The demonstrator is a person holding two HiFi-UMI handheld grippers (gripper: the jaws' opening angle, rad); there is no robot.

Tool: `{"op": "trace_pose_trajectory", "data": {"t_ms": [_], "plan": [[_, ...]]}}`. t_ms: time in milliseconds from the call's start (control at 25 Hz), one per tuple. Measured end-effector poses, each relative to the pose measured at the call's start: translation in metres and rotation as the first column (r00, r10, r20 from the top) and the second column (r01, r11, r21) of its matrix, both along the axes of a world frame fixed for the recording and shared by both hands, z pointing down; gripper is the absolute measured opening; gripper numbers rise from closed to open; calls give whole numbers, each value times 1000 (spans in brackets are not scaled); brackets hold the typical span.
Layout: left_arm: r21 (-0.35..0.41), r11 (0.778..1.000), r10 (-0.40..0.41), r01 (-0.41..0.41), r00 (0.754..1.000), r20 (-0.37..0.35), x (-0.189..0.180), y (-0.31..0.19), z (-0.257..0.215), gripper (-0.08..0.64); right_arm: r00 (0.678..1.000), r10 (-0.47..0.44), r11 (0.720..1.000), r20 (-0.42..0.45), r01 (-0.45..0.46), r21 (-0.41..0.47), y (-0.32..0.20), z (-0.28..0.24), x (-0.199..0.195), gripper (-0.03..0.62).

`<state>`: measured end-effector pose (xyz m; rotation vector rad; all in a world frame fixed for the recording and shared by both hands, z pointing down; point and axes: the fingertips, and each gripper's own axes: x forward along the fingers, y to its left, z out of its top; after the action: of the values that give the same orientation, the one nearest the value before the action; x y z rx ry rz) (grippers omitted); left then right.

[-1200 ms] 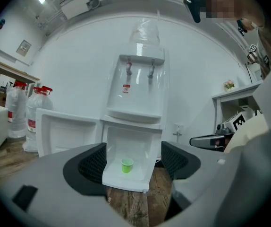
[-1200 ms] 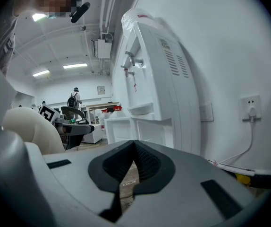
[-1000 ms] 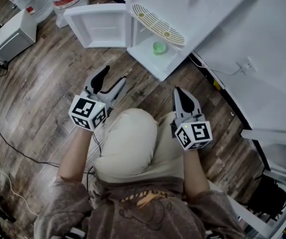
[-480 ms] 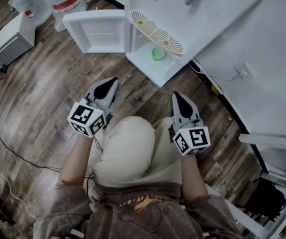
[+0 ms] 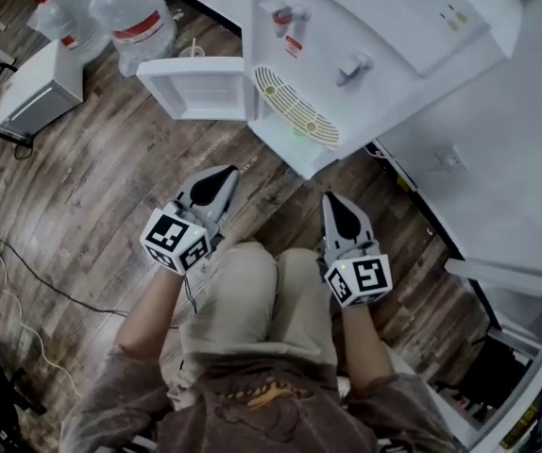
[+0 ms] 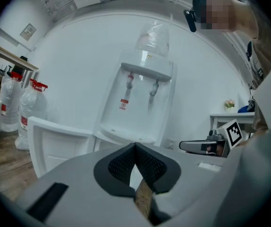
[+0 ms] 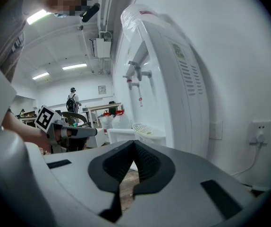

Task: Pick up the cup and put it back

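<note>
Green cup (image 5: pixel 296 131), barely glimpsed inside dispenser (image 5: pixel 384 26) — left gripper (image 5: pixel 226 174), right gripper (image 5: pixel 331 201), both pressed together, empty

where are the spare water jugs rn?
Head view, top left: the water jugs stand on the floor left of the water dispenser, beside its open door.

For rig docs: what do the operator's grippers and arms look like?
Left gripper and right gripper match: light grey wedge-shaped shells, black ribbed fingers, a white cube with black square markers at the rear. Grey-brown sleeves end above the elbows.
</note>
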<state>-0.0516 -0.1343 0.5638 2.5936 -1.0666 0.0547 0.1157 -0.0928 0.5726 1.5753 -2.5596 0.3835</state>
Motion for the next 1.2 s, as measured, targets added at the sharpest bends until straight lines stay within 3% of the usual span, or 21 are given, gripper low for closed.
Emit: {"op": "trace_pose_trajectory", "data": {"t_ms": [320,720,960,1200], "plan": [[-16,1000,-15,16,999,52,-11,2,-167,2,999,-52,997,12,53,-57,1,-155,-26,2],[-28,999,26,-25,999,33,-14,-1,-367,3,997,-80,992,14,81,-95,5,-346,-50,2],[-24,999,48,-47,998,30,-29,-11,-452,2,997,-81,991,16,82,-102,-9,-437,-61,2],[21,998,63,-64,998,21,-34,-20,-499,3,997,-73,994,0,73,-75,-16,-479,-68,2]]}}
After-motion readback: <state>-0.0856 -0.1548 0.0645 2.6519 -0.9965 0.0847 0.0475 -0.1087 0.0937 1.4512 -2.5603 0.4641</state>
